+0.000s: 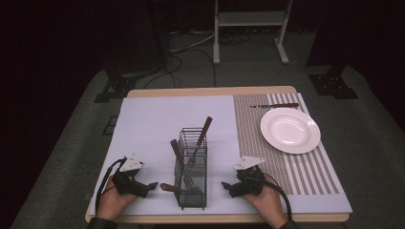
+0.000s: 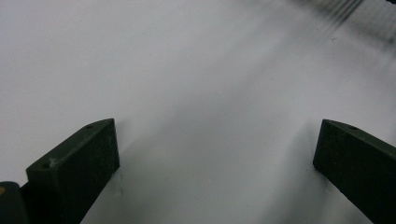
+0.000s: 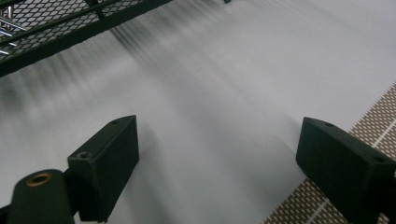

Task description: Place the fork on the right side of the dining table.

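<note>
Cutlery is standing and leaning in the wire caddy (image 1: pixel 192 191), which is sitting on the pale sheet (image 1: pixel 148 119) near the front edge of the surface (image 1: pixel 210 90), between the two hands. Two wooden-handled forks (image 1: pixel 197 143) are poking up out of it at a slant, handles high, which is leaving the handles free to be pinched from above or from the side. A third wooden handle (image 1: pixel 170 187) is sticking out low on the caddy's left side, pointing toward the left gripper (image 1: pixel 152 186).

That left gripper is resting low just beside the caddy, its jaws standing wide apart with nothing but the bare sheet between them in the left gripper view. The right gripper (image 1: pixel 225 185) is lying on the caddy's other side, its jaws likewise spread and holding nothing; its own view is catching the caddy's mesh (image 3: pixel 42 23) ahead and the striped placemat (image 3: pixel 373 126) at one edge.

Farther off to the right, a white plate (image 1: pixel 290 130) is lying on the striped placemat (image 1: pixel 286 167) with a knife (image 1: pixel 274 105) already set just beyond it, which suggests a place setting is being laid and the forks are meant to go beside the plate. Both grippers are flanking the caddy, probably so either hand can take the nearest handle.
</note>
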`<state>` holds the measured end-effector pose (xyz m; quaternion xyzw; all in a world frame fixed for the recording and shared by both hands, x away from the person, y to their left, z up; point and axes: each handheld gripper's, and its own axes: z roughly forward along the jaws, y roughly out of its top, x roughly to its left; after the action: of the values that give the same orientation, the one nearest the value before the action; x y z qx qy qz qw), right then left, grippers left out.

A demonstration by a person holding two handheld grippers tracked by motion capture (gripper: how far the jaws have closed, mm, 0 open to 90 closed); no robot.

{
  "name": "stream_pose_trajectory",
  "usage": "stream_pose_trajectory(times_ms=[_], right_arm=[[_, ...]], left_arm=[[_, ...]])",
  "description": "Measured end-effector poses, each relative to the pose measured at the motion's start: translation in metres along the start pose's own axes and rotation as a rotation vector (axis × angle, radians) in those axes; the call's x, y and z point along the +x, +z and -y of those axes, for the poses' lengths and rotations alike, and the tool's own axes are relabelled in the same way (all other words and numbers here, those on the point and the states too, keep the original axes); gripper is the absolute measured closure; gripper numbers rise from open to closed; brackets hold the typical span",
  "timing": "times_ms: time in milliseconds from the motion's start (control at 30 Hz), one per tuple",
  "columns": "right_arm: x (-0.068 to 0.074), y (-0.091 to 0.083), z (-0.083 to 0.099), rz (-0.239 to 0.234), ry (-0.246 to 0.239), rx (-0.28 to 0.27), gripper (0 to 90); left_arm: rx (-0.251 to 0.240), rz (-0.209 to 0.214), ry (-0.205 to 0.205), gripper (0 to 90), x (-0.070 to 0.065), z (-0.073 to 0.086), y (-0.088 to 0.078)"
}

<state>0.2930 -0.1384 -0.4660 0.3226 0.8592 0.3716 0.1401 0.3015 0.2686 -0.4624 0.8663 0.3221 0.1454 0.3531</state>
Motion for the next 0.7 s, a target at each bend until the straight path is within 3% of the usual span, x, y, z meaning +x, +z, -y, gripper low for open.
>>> stream_pose_trajectory(times_ms=[467, 700], right_arm=[[0.0009, 0.0001, -0.0008, 0.004, 0.008, 0.004, 12.1], [0.0016, -0.0009, -0.0069, 0.0, 0.003, 0.053, 12.5]], left_arm=[[-0.001, 0.0, 0.0, 0.0, -0.0002, 0.0001, 0.0], [-0.001, 0.0, -0.001, 0.0, -0.0001, 0.0001, 0.0]])
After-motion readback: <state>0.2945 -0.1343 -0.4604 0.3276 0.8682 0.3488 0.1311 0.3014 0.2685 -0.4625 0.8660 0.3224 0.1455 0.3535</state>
